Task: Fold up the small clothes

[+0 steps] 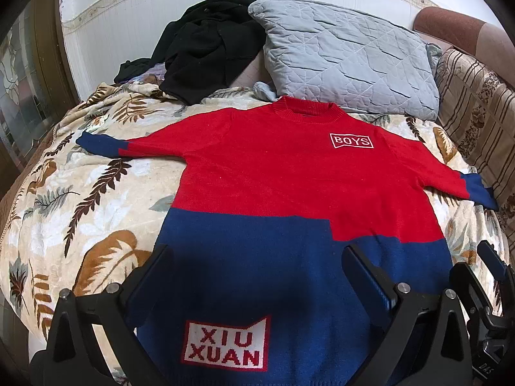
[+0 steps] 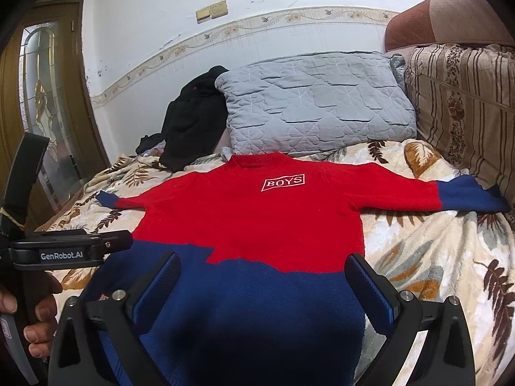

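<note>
Sweater [image 1: 273, 173] flat on blanket [image 1: 80, 199], sleeves outspread.

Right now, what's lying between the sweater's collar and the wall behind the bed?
A grey quilted pillow lies directly behind the sweater's collar, leaning toward the wall, with a heap of black clothing to its left; both wrist views show this.
</note>
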Motion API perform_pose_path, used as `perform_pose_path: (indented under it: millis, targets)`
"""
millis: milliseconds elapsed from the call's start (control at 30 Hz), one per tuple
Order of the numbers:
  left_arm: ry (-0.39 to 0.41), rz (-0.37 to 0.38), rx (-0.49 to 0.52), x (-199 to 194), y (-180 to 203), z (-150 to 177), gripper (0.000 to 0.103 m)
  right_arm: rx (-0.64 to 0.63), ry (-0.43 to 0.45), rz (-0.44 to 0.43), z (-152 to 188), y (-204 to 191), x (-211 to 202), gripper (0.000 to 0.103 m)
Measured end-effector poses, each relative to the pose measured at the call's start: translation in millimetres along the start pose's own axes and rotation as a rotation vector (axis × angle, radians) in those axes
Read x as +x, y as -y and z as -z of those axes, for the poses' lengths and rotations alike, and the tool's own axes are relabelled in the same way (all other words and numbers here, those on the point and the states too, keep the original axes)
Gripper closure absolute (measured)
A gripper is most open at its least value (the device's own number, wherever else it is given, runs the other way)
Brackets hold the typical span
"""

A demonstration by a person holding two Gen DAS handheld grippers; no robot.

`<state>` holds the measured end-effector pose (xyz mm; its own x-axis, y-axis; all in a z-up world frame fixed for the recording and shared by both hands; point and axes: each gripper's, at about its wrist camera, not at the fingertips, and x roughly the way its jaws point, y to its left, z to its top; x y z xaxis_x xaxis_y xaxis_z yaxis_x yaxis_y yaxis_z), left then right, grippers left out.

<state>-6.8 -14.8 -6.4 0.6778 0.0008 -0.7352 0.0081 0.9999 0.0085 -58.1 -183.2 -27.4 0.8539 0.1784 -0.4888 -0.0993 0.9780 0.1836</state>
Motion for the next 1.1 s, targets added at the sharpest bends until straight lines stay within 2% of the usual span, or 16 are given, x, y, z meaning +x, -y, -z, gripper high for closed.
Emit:
perform_pose_path:
  millis: [233,467,533,600,700,800,900,967,1033,1067,1100]
  targets:
    - [-0.011,0.003,-0.001,0.0,0.4,-0.7,0.000,-0.003,0.004,0.002,-0.5,-0.2,-1.4,0.000]
    - [0.024,-0.002,0.011,-1.1,1.9,-2.7,0.000,-0.001,0.005,0.004,-0.6,-0.7,-2.0,0.000]
    - [0.056,0.000,0.026,-2.8,-4.8,-6.7,0.000,0.018,-0.007,-0.019,-0.8,2.0,-2.0,0.000]
    - [0.049,0.016,0.013,-1.1,-20.4,-12.6,0.000,0.078,-0.033,-0.048,-2.7,12.6,-3.3,0.000]
    - [-0.006,0.018,-0.082,13.3,-68.2,-24.6,0.000,0.267,-0.034,-0.093,-14.8,51.5,-12.5,0.000]
    - [-0.033,-0.028,-0.217,34.0,-127.3,-33.1,0.000,0.511,-0.012,-0.098,-30.5,123.4,-19.4,0.000]
    - [-0.061,-0.114,-0.317,54.9,-181.3,-34.9,0.000,0.740,0.017,-0.037,-38.4,208.8,-15.5,0.000]
    - [-0.071,-0.145,-0.377,66.9,-207.9,-31.2,0.000,0.903,0.021,0.020,-35.4,263.2,-6.0,0.002]
    - [-0.059,-0.172,-0.428,74.3,-232.7,-25.0,0.000,0.998,0.010,0.087,-34.5,303.2,6.3,0.019]
    - [-0.066,-0.163,-0.463,82.5,-241.4,-20.7,0.000,1.036,-0.003,0.131,-32.7,323.8,15.0,0.024]
    - [-0.073,-0.173,-0.495,86.3,-252.2,-17.0,0.000,1.070,-0.015,0.169,-30.6,336.4,21.0,0.024]
